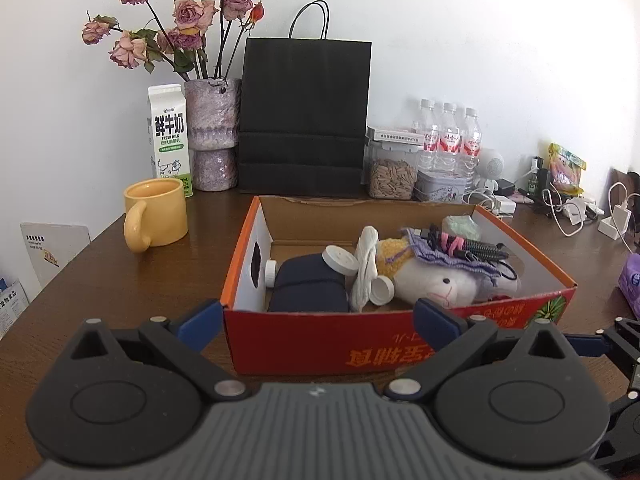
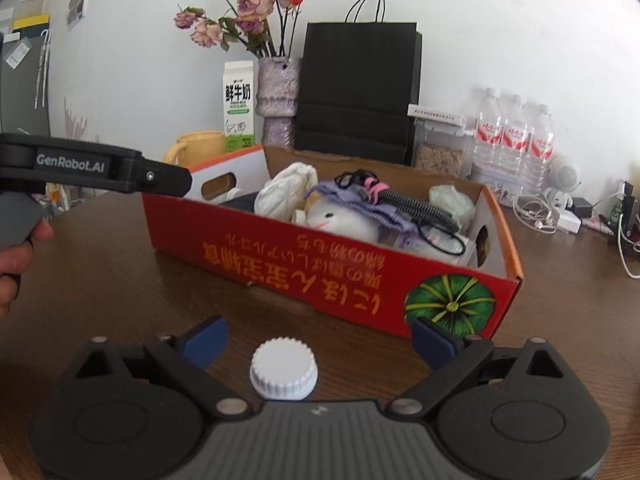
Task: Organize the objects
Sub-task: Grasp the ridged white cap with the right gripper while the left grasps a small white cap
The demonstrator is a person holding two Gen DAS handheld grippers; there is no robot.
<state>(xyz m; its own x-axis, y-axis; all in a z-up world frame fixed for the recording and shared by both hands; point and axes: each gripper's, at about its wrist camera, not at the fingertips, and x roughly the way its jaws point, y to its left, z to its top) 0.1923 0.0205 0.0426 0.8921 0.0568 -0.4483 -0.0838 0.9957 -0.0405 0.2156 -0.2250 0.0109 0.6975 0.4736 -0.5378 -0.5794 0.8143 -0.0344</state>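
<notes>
A red cardboard box [image 1: 304, 340] [image 2: 320, 268] stands on the wooden table. It holds a white plush toy [image 1: 436, 280] [image 2: 340, 220], a dark blue case [image 1: 308, 290], white caps [image 1: 340, 260], a purple pouch [image 1: 452, 256] and a black coiled cable [image 2: 420, 208]. My left gripper [image 1: 318, 320] is open and empty, just before the box's near wall. My right gripper [image 2: 320, 340] is open, with a white bottle cap [image 2: 284, 368] lying on the table between its fingers, untouched. The left gripper's arm [image 2: 100, 168] shows at the left of the right wrist view.
A yellow mug [image 1: 156, 214], milk carton [image 1: 168, 136], flower vase [image 1: 212, 136], black paper bag [image 1: 304, 116], seed jar [image 1: 392, 168], three water bottles [image 1: 450, 136] and chargers with cables [image 1: 568, 208] stand behind the box. The table edge [image 1: 60, 276] runs at the left.
</notes>
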